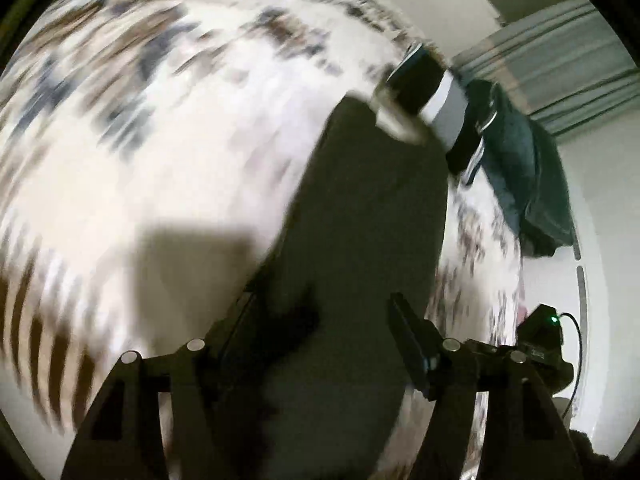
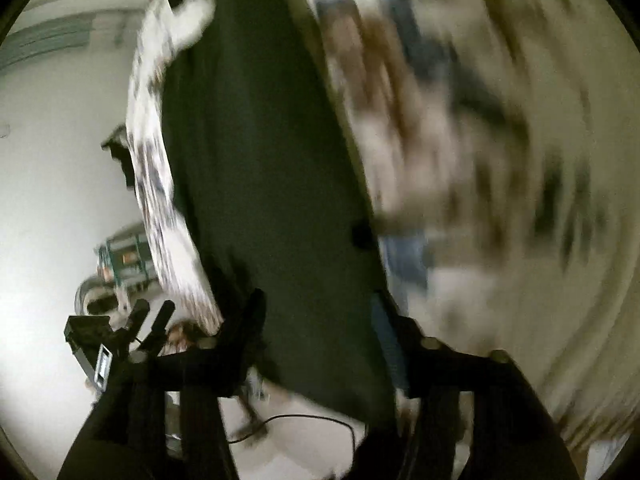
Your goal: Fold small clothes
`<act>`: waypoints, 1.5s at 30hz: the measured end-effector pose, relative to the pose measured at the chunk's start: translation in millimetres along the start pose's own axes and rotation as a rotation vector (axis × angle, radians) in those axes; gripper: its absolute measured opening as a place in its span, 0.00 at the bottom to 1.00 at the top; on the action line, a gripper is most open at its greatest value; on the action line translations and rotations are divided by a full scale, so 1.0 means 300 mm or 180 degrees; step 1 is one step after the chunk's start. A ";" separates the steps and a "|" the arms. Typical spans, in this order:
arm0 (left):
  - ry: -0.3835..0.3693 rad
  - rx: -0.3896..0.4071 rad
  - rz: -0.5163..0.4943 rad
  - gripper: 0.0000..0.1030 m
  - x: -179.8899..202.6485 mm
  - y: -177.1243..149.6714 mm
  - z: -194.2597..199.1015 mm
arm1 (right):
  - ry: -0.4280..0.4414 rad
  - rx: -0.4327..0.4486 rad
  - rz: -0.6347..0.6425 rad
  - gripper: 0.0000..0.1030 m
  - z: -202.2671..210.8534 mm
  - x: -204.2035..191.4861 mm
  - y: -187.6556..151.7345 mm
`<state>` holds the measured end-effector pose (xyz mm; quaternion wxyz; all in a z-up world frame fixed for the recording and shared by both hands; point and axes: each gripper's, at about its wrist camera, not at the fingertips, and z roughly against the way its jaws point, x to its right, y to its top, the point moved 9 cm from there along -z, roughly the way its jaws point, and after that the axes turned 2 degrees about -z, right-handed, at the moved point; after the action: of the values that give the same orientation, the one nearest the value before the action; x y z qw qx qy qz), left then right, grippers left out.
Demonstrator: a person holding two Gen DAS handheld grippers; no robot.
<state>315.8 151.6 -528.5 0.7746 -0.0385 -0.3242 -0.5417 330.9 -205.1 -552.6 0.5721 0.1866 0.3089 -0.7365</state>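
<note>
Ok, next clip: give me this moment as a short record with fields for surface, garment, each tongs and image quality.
surface: patterned bedspread, white with brown and grey marks
garment: dark cloth, long strip laid out flat on it
left tongs: open, over the cloth's near end, nothing gripped
right tongs: open, over the cloth, nothing gripped
other: darker clothes heaped at the bed's edge
image quality: heavy motion blur, both views

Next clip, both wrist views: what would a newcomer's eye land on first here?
A long dark garment runs up the middle of both views, lying on a white bedspread with brown and blue print. The left tongs and the right tongs stand open at its near end, gripping nothing. At its far end sits a black and white folded pile, and everything is motion-blurred.
</note>
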 end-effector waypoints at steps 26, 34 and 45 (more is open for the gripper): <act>-0.0869 -0.0462 -0.0643 0.14 0.203 0.625 -0.640 | 0.0119 0.0797 0.0255 0.09 -0.145 -0.336 0.854; -0.0670 -0.0850 -0.0359 0.31 0.150 0.676 -0.773 | -0.0238 0.0669 0.0029 0.35 -0.130 -0.282 0.964; -0.0583 -0.0452 -0.0195 0.62 0.004 0.373 -0.178 | 0.0034 0.0047 0.0118 0.60 0.117 -0.067 0.358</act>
<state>437.2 174.5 -537.2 0.7201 -0.1327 -0.3555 -0.5809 442.1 -230.4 -539.9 0.5827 0.2005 0.3029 -0.7270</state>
